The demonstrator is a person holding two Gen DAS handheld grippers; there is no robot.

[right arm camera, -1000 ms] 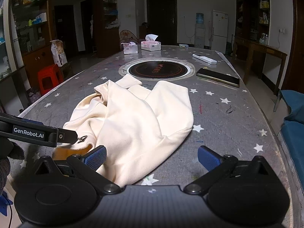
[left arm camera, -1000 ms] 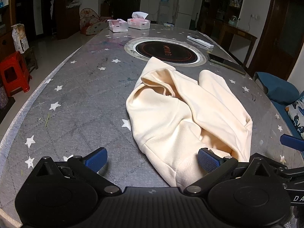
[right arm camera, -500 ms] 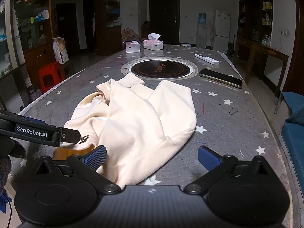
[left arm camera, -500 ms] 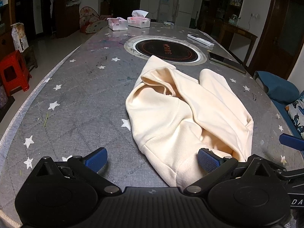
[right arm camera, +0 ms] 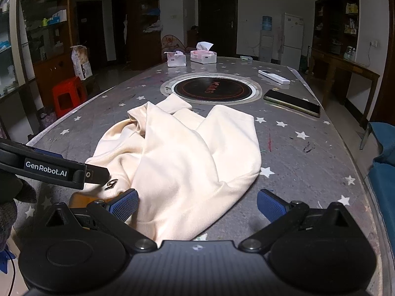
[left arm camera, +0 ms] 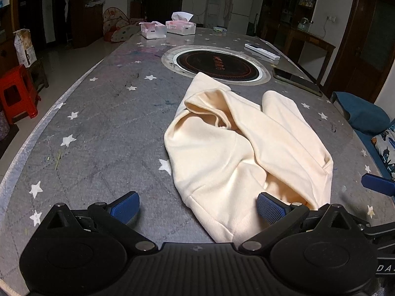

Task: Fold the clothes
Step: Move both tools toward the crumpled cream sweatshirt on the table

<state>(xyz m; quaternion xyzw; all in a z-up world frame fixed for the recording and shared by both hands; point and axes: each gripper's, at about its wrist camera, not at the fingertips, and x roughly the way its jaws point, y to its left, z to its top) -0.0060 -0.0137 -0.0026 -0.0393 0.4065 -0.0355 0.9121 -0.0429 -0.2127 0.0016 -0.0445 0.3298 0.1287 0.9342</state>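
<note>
A cream sweatshirt lies crumpled on the grey star-patterned table; it also shows in the right wrist view. My left gripper is open at the garment's near edge, with the right blue pad over the cloth. My right gripper is open, straddling the near hem, empty. The left gripper's side shows in the right wrist view, and a right fingertip shows in the left wrist view.
A round black cooktop is set in the table beyond the garment. A phone, a white remote and two tissue boxes lie farther back. A red stool stands left; a blue seat is at right.
Both grippers have risen and drawn back slightly; the view shifted a little. The sweatshirt lies as before and both grippers remain open.
</note>
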